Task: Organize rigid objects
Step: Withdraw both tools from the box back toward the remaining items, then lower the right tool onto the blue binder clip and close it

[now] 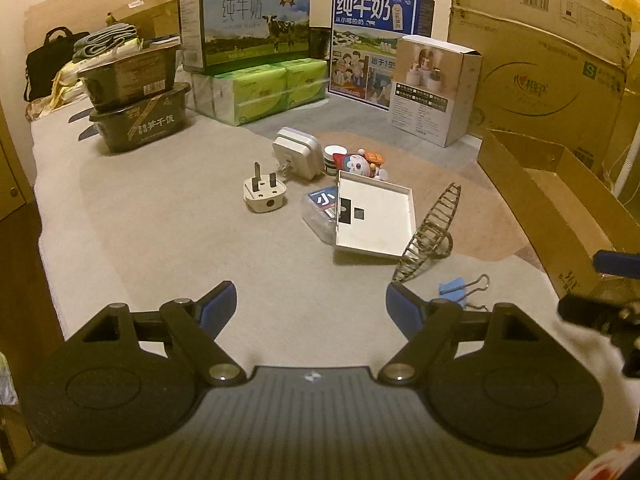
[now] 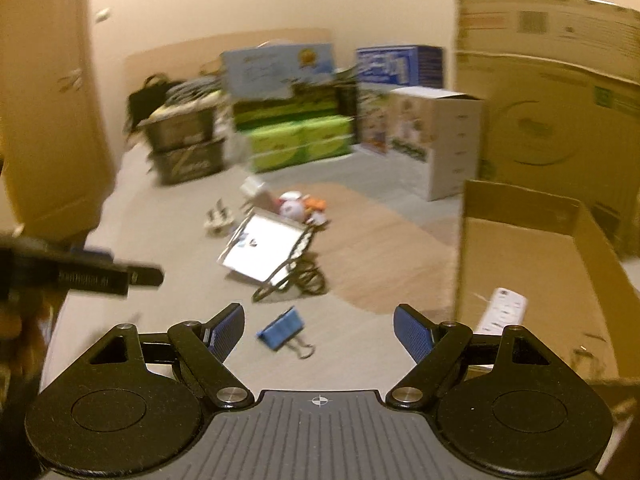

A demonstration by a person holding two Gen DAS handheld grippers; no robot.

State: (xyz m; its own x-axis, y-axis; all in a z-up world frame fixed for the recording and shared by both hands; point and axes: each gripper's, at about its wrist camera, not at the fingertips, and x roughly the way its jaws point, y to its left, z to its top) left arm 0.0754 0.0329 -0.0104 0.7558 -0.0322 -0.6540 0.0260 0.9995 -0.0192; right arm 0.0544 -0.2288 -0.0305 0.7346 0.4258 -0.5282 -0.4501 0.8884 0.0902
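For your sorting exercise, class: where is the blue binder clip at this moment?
The blue binder clip lies on the beige cover, low and centre in the right wrist view, just below the wire rack and left of the open cardboard box.

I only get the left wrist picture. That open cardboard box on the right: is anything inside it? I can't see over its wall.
Observer: Yes. The right wrist view looks into the cardboard box, and a white remote control lies on its floor.
Operator: And the blue clip? A finger half hides it for me.
Observer: In that view the blue binder clip shows whole, lying flat with one wire handle toward the camera.
Operator: Is the other hand's tool holding something? I only see its edge.
Observer: No. The right gripper has its fingers open and grips nothing.
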